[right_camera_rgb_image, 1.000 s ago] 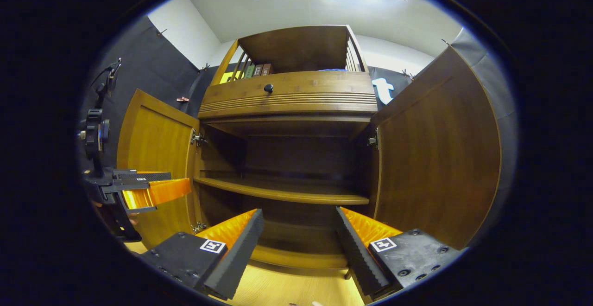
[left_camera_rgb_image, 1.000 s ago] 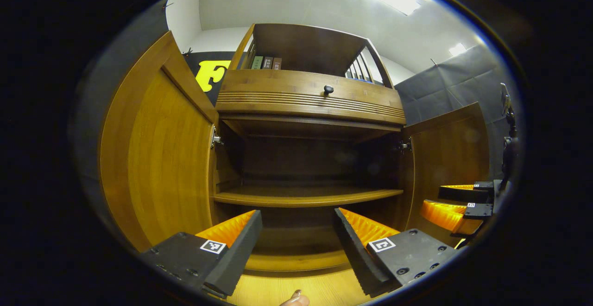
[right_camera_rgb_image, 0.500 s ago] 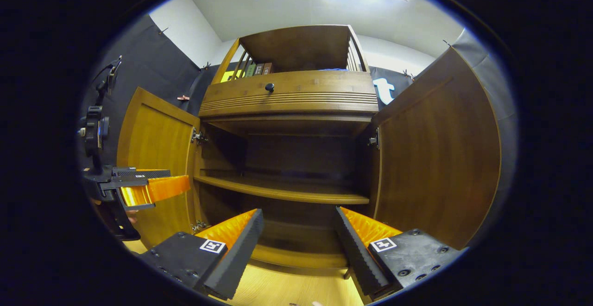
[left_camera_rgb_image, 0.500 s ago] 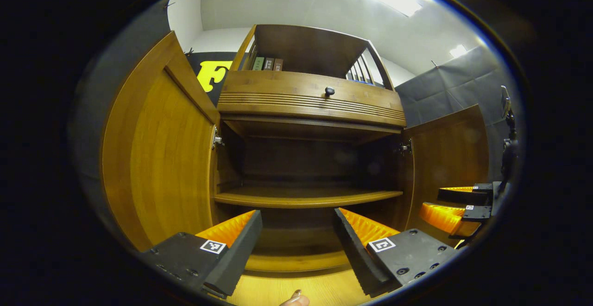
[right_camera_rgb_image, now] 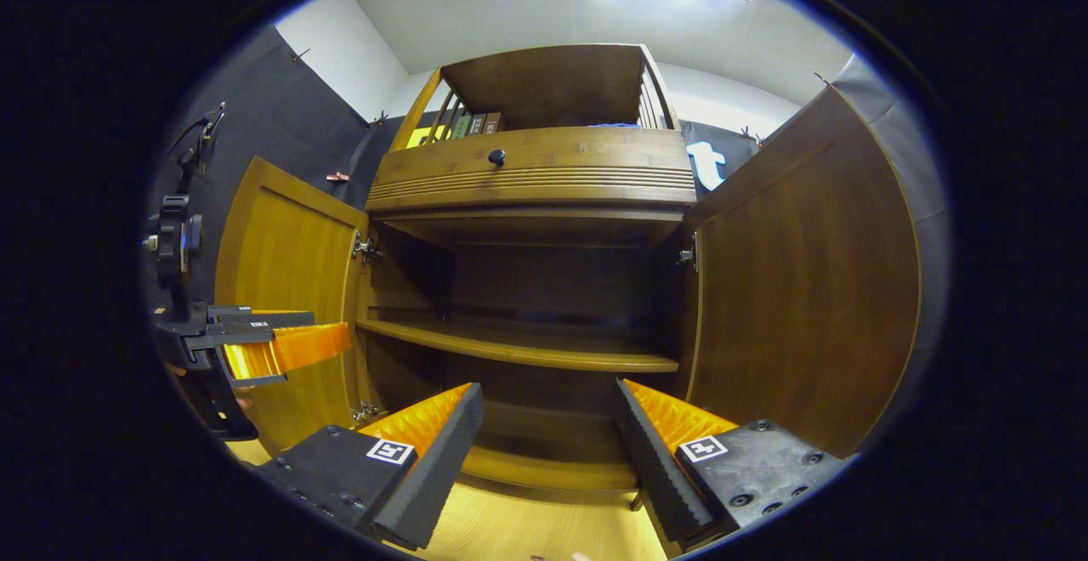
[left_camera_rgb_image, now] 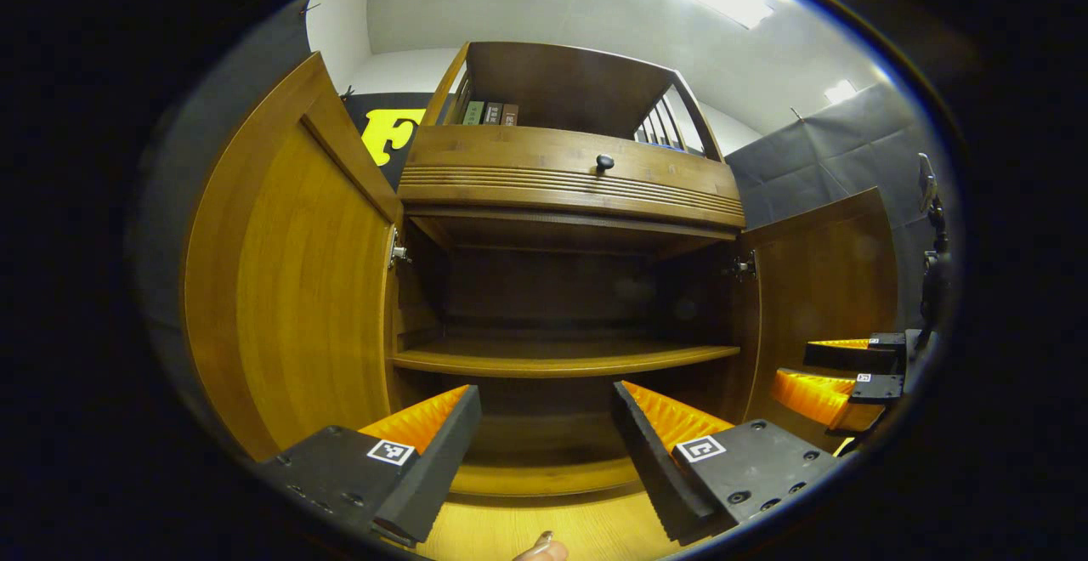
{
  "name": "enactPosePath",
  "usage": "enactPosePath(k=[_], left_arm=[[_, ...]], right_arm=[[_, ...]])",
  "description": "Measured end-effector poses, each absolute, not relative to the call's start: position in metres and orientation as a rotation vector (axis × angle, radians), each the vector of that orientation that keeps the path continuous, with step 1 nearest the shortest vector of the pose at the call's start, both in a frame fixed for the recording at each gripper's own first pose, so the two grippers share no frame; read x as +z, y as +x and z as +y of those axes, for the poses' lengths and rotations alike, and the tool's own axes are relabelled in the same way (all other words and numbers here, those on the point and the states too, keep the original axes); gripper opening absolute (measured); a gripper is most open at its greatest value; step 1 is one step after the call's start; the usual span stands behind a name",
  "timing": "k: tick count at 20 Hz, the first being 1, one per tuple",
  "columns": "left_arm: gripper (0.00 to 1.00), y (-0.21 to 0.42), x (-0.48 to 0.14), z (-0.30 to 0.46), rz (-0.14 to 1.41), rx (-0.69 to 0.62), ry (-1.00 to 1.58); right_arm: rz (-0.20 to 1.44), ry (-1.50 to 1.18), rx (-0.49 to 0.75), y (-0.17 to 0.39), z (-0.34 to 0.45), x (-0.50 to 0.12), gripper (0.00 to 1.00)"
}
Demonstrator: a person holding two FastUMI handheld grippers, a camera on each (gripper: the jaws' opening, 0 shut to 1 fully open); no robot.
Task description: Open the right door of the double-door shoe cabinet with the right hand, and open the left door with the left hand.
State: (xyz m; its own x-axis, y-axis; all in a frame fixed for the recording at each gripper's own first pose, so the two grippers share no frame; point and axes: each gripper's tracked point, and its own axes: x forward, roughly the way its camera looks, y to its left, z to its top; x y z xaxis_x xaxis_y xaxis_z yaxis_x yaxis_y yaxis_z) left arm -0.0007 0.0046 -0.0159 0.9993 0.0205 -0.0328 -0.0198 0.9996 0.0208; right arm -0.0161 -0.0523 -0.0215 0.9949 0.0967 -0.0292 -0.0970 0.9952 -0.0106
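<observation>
The wooden shoe cabinet [left_camera_rgb_image: 569, 187] stands with both doors swung wide. In the left gripper view its left door [left_camera_rgb_image: 297, 280] is close on the left and its right door [left_camera_rgb_image: 820, 289] farther off on the right. My left gripper [left_camera_rgb_image: 544, 450] is open in front of the dark inside, holding nothing. The right gripper [left_camera_rgb_image: 837, 378] shows low by the right door. In the right gripper view the right door [right_camera_rgb_image: 803, 280] is near and the left door [right_camera_rgb_image: 285, 272] farther off. My right gripper [right_camera_rgb_image: 548, 450] is open and holds nothing. The left gripper [right_camera_rgb_image: 272, 344] hangs before the left door.
A middle shelf [left_camera_rgb_image: 561, 361] crosses the dark inside. Above sits a drawer with a black knob [left_camera_rgb_image: 603, 161], and an upper rack holds several books [left_camera_rgb_image: 489, 113]. The floor [left_camera_rgb_image: 544, 531] is light wood. A fingertip [left_camera_rgb_image: 540, 548] shows at the bottom edge.
Almost nothing differs: both views have shifted by a few pixels, the doors stay wide and both grippers stay open.
</observation>
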Motion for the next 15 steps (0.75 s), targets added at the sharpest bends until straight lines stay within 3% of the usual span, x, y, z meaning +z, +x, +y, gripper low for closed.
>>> enactPosePath(k=[15], left_arm=[[0.96,0.0008,-0.0231,0.0133,0.046,0.032,0.008]], right_arm=[[0.032,-0.003,0.101,-0.0153,-0.0515,-0.0215,0.97]])
